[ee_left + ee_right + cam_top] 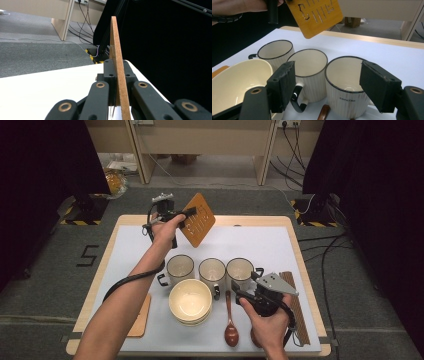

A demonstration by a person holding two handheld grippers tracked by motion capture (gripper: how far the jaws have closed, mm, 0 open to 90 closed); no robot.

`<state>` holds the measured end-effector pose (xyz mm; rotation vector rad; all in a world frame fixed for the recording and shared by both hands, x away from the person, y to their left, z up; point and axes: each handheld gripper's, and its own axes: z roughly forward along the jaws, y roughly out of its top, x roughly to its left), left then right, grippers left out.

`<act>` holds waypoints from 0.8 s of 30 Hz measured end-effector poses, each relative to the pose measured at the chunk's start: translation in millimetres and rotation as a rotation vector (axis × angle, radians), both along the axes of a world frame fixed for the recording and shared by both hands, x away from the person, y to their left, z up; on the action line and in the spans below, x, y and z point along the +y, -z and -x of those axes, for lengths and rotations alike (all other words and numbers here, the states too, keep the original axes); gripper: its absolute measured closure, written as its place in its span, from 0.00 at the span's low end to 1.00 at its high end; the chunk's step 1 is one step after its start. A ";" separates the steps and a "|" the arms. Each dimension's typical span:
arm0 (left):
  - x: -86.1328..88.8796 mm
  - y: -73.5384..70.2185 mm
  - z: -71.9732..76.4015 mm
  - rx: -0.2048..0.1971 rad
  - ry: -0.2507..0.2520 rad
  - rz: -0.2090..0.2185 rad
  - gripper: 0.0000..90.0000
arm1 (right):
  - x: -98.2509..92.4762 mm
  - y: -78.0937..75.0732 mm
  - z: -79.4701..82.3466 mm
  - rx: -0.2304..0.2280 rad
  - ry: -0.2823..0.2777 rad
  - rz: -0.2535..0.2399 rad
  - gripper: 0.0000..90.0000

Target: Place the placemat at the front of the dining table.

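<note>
Wooden trivet [198, 219] clamped edge-on in left claw [189, 213], raised over far edge of tabletop [260, 242], tilted with one corner pointing down, clear of surface. In left gripper view, trivet [118, 70] seen as thin upright board, pinched between both black jaws. In right gripper view, trivet [317, 15] with slotted cut-outs, hanging above the mugs.

Right claw [240, 295] released, jaws spread wide, gripping nothing, low over near right part of tabletop, just beside right mug [240, 270]. In right gripper view, right claw [327, 87] framing right mug [345, 90] and middle mug [309, 72], pads apart from both.

Three white ribbed mugs with dark rims in a row across middle of tabletop: left mug [180, 268], middle mug [212, 271], right mug; neighbours nearly touching. Left mug [275, 51] with handle toward left edge.

Cream bowl [190, 301] just nearer than left and middle mugs, toward near edge; bowl [237, 82] beside left jaw in right gripper view. Brown spoon [230, 325] right of bowl, bowl end toward near edge, handle toward mugs. Second wooden board [141, 317] flat at near left corner, partly under left forearm. Dark ribbed mat [295, 305] along right edge, partly under right hand.
</note>
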<state>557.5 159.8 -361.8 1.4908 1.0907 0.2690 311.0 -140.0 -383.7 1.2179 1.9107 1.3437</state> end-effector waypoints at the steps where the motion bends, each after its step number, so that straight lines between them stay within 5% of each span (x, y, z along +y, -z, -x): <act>1: -0.5 0.4 -0.2 0.001 0.001 -0.002 0.96 | 0.1 0.0 0.1 0.002 0.001 -0.001 0.32; 24: -10.5 7.6 -5.9 0.024 0.001 -0.002 0.96 | -0.4 1.4 0.1 0.004 -0.003 0.002 0.32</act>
